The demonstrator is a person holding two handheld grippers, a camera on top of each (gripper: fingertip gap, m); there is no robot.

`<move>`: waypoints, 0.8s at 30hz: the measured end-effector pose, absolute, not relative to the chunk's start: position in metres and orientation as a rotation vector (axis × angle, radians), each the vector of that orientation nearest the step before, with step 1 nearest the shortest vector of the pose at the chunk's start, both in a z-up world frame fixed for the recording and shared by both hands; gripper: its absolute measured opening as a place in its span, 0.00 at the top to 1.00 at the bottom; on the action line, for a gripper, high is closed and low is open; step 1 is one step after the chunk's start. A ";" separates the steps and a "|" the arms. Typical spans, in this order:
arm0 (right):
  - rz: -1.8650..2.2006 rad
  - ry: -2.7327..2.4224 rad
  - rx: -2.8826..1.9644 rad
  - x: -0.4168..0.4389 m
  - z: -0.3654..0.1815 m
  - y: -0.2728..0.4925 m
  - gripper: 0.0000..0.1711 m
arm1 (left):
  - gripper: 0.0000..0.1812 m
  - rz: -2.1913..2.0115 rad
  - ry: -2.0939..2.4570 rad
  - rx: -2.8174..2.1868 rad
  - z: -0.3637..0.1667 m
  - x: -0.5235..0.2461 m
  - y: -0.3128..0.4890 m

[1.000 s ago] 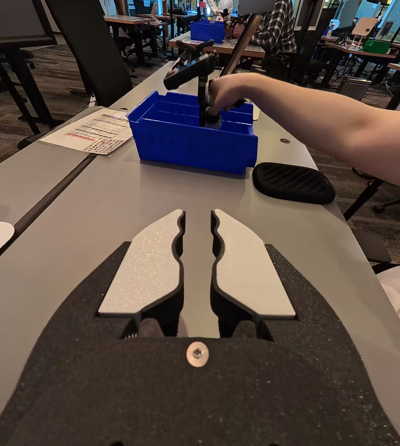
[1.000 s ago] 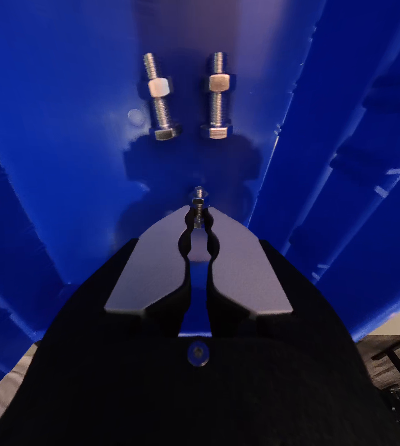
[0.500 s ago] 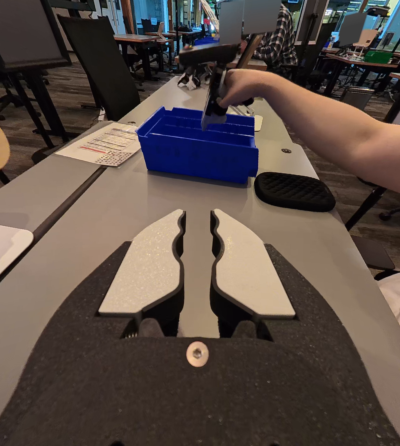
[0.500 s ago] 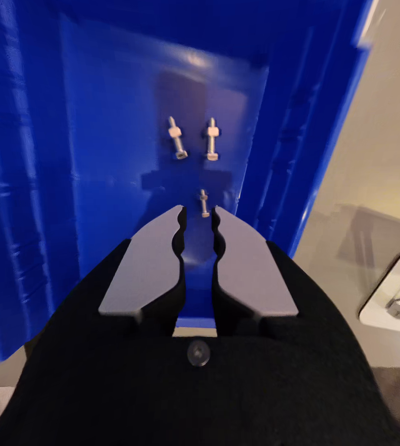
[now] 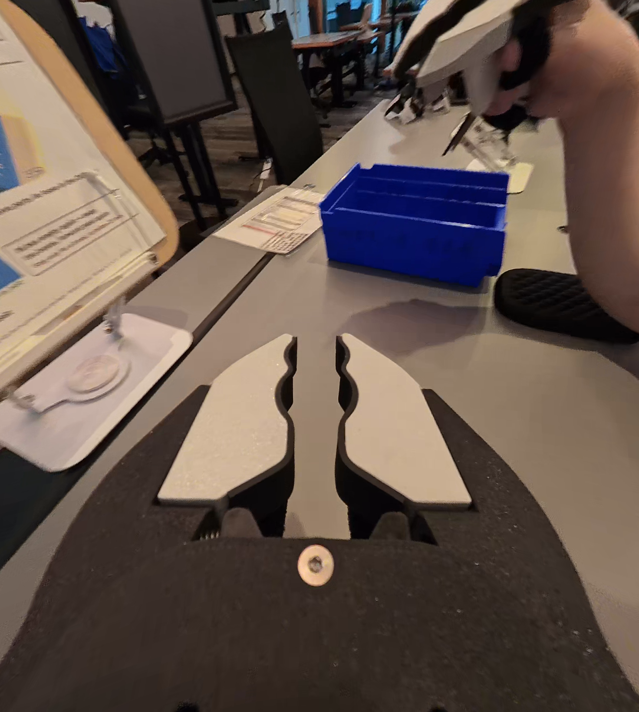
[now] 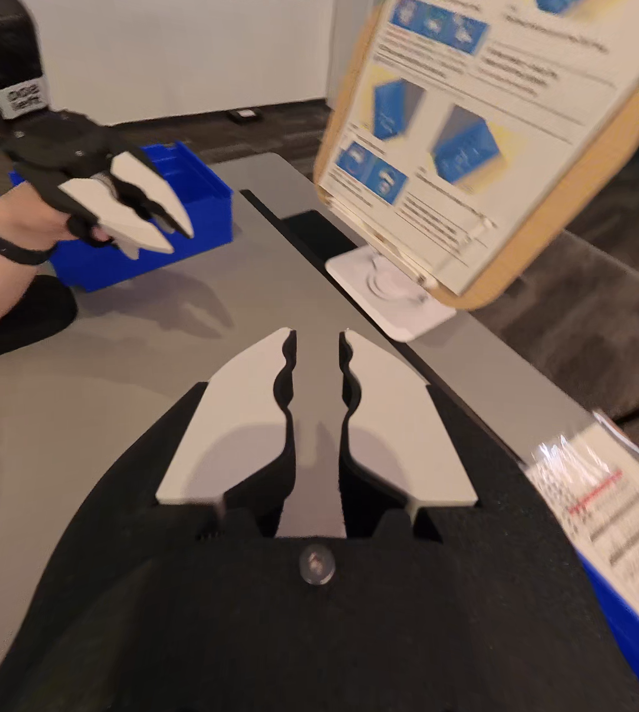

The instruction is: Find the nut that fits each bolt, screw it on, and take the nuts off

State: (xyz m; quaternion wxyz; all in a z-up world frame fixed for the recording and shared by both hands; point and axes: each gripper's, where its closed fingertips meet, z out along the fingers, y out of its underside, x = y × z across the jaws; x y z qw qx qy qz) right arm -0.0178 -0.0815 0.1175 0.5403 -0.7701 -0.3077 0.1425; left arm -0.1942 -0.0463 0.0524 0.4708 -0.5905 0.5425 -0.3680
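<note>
Left gripper: fingers parted with a clear gap, nothing between them, low over the grey surface.
Right gripper: fingers likewise spread and empty, above the same surface.
Blue bin: sits on the surface ahead of the left gripper, beside a black pad; bolts and nuts inside cannot be seen.
Instruction board: tilted on a white stand at the surface's edge.
Laminated sheet: flat, just beside the bin.

left wrist: low, faces blue bin | right wrist: faces instruction board | shared: grey table
</note>
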 end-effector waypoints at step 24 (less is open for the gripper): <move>0.345 -0.785 -1.983 -0.008 0.045 -0.054 0.88 | 1.00 -0.186 0.650 -2.816 -0.061 -0.547 -0.029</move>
